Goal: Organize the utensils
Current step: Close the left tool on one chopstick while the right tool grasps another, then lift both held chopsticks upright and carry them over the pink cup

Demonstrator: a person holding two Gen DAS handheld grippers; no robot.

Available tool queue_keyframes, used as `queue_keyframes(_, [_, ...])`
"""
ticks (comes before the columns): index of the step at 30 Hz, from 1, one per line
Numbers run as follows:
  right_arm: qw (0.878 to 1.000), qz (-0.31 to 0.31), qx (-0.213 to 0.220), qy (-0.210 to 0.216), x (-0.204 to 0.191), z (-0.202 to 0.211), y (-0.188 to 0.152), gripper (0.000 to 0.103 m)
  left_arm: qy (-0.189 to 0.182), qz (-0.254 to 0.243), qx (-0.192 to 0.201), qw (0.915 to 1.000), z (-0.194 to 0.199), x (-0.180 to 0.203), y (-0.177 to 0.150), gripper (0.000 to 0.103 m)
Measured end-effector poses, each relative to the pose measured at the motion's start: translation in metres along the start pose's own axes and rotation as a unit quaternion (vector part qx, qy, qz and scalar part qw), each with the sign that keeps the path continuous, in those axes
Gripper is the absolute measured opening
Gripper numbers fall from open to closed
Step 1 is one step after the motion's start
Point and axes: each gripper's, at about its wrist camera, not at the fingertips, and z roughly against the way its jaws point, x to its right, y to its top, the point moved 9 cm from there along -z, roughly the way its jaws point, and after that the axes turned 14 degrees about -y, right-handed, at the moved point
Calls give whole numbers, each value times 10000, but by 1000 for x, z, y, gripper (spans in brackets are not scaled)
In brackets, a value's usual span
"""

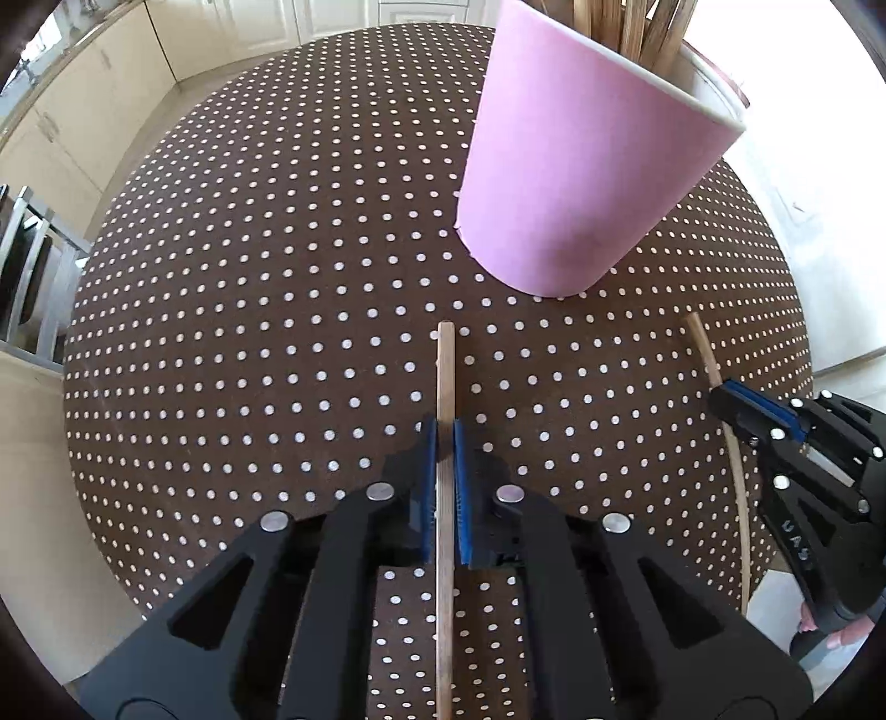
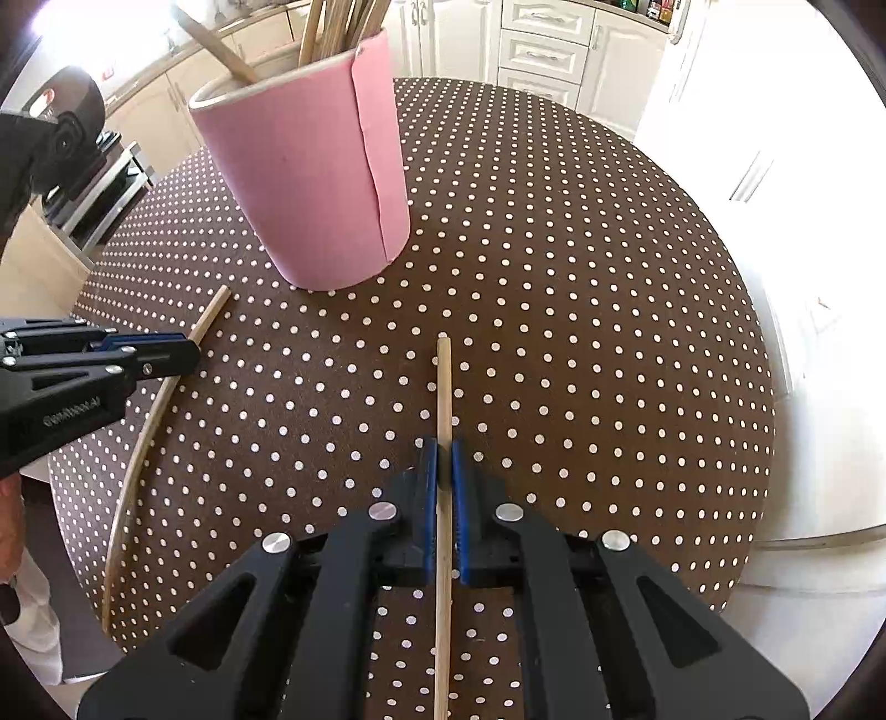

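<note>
My left gripper (image 1: pixel 444 429) is shut on a wooden chopstick (image 1: pixel 445 365) that points toward the pink cup (image 1: pixel 576 160). My right gripper (image 2: pixel 443 448) is shut on a second wooden chopstick (image 2: pixel 443 382), also pointing toward the pink cup (image 2: pixel 310 166). The cup stands upright on the table and holds several wooden sticks (image 2: pixel 338 27). Each gripper shows in the other's view: the right one (image 1: pixel 725 396) on its chopstick (image 1: pixel 703 346), the left one (image 2: pixel 188 351) on its chopstick (image 2: pixel 210 315).
The round table (image 1: pixel 249 277) has a brown cloth with white dots. Cream kitchen cabinets (image 2: pixel 542 44) stand behind it. A chair (image 1: pixel 27 266) is at the left. A bright white floor lies to the right of the table.
</note>
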Motion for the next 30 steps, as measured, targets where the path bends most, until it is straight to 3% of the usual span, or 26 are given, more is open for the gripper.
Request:
queue_keyframes(9, [9993,-235,264,107,14,27,3,4,-49,-59,375,9993,42,1,-42,7])
queue_keyframes(11, [9989,-300,333,126,19,34,4,4,-90,-79,499,9987,72,-11,-38,7])
queue_keyframes(19, [9960,-503,705,207,38,64,15,4,-36,-233,955,9951,120,-4,-34,7])
queue_keyframes(22, [9947,-562,831,220,44,72,19,4,232,-315,843,9957,133,-5,-33,7])
queue_keyframes(30, [9908,-710,1131,214,54,97,28,4,169,-344,1168,9924,152,14,-16,7])
